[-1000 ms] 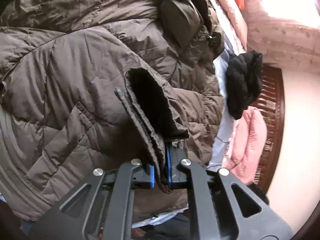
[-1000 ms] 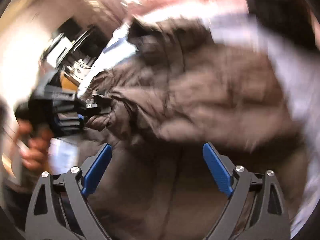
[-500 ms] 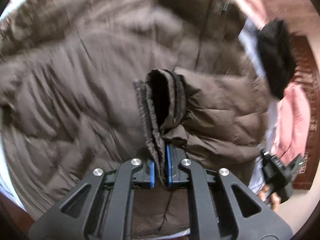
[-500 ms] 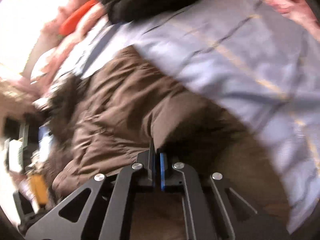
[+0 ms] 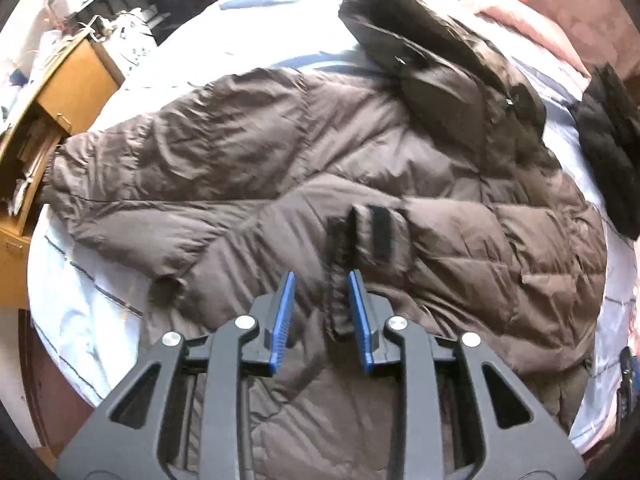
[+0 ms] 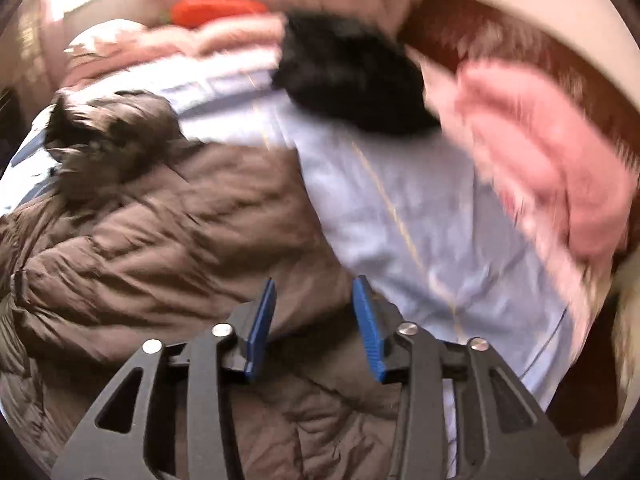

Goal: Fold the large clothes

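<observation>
A large brown puffer jacket [image 5: 280, 152] with a dark fur-trimmed hood [image 5: 432, 60] lies on a pale blue bedsheet [image 5: 80, 304]. One sleeve is folded across the body; its cuff [image 5: 360, 240] lies just ahead of my left gripper [image 5: 320, 312], which is open, the cuff's edge resting against the right pad. In the right wrist view the jacket [image 6: 160, 232] fills the left side, and my right gripper [image 6: 314, 320] is open over its edge, holding nothing.
A black garment [image 6: 352, 76] and a pink blanket [image 6: 540, 160] lie on the bed to the right. An orange pillow [image 6: 216, 8] is at the head. A wooden nightstand [image 5: 52, 100] stands left of the bed. A dark wooden bed frame [image 6: 520, 32] runs along the far side.
My left gripper has opened and let go of the sleeve cuff, which now lies on the jacket body. My right gripper has opened from shut and let go of the jacket edge.
</observation>
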### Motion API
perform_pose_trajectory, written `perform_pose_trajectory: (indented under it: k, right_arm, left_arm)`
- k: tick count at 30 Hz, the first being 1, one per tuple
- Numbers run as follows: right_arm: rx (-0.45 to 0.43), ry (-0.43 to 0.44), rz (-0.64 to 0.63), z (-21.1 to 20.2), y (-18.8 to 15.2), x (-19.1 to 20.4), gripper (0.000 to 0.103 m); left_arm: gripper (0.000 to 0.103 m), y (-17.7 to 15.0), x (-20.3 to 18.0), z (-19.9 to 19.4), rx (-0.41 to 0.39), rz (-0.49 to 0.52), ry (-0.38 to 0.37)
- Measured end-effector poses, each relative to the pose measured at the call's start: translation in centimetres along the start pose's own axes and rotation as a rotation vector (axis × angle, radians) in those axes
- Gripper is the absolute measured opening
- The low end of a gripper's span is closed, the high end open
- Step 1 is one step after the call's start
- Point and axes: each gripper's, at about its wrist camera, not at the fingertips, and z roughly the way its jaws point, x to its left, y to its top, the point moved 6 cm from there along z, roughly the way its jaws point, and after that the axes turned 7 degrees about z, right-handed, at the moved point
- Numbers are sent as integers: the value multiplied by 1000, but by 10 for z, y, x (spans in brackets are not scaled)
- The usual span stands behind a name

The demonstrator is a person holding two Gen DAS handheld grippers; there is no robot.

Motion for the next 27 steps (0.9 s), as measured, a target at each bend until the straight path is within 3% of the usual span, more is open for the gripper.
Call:
perform_pose_trajectory:
  k: [4, 7, 11, 17, 22, 24, 27]
  right_arm:
    - [-13, 136, -26, 9, 13, 26, 43]
    - [34, 92, -94, 40, 9, 41, 43]
    - [126, 41, -101, 76, -10, 40, 41]
    - [181, -33, -109, 104, -24, 25, 41]
    - [237, -50, -80, 123, -34, 14, 41]
    - [216, -61, -72, 117, -30, 16, 41]
    - [80, -27, -114, 88, -4, 35, 41]
  left_arm:
    - [28, -1, -3, -11, -23, -26, -31]
    - [28, 5, -36, -15, -91, 54, -113]
    - [11, -8, -79, 22, 11, 143, -199]
    - [11, -23, -88, 73, 127, 206, -94]
    - [12, -28, -98, 88, 145, 280, -23]
    - [12, -28, -103, 86, 134, 298, 2]
    - [12, -28, -109, 78, 117, 330, 25]
